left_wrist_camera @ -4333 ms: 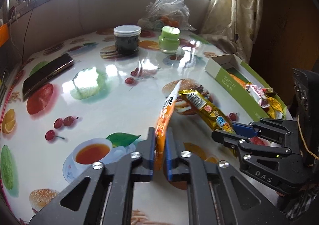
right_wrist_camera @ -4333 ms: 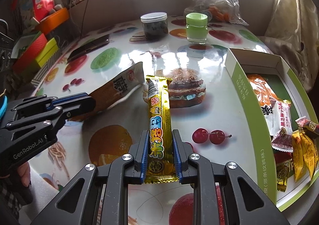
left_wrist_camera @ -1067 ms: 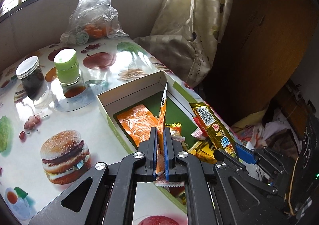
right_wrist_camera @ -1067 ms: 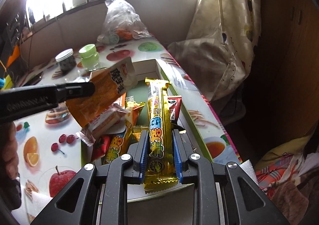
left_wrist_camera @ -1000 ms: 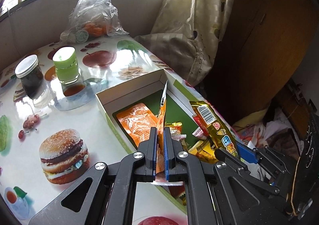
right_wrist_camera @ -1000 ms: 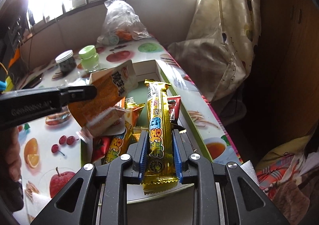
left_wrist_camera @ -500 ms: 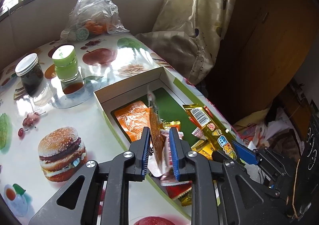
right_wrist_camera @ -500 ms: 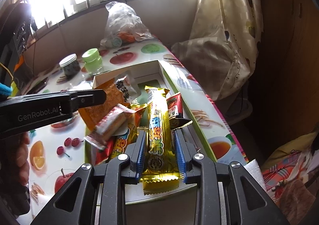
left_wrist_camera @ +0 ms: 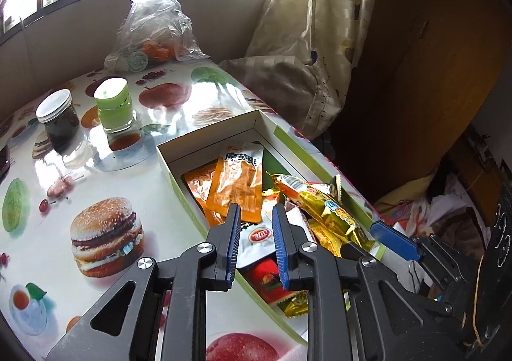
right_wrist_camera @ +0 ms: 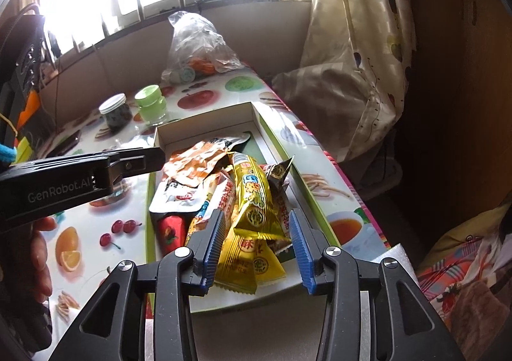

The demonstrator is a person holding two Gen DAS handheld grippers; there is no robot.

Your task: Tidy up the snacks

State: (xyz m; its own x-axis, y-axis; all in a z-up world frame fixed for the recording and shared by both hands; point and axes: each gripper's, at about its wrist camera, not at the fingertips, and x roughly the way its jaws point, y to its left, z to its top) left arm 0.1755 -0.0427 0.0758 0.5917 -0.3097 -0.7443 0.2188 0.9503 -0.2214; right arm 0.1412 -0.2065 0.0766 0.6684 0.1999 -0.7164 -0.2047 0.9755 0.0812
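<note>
Both the left gripper (left_wrist_camera: 252,217) and the right gripper (right_wrist_camera: 254,226) hang released over the green-rimmed cardboard box (left_wrist_camera: 204,140); the orange foil packet (left_wrist_camera: 238,182) lies at its 12 o'clock end, the long yellow wrapper (right_wrist_camera: 256,198) beside it.

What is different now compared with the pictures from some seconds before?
Both grippers carried their snacks from the table over the box and let go. The left gripper is open; its orange packet lies flat inside. The right gripper is open too; the long yellow bar rests on the pile. The jars and plastic bag stayed in place.
</note>
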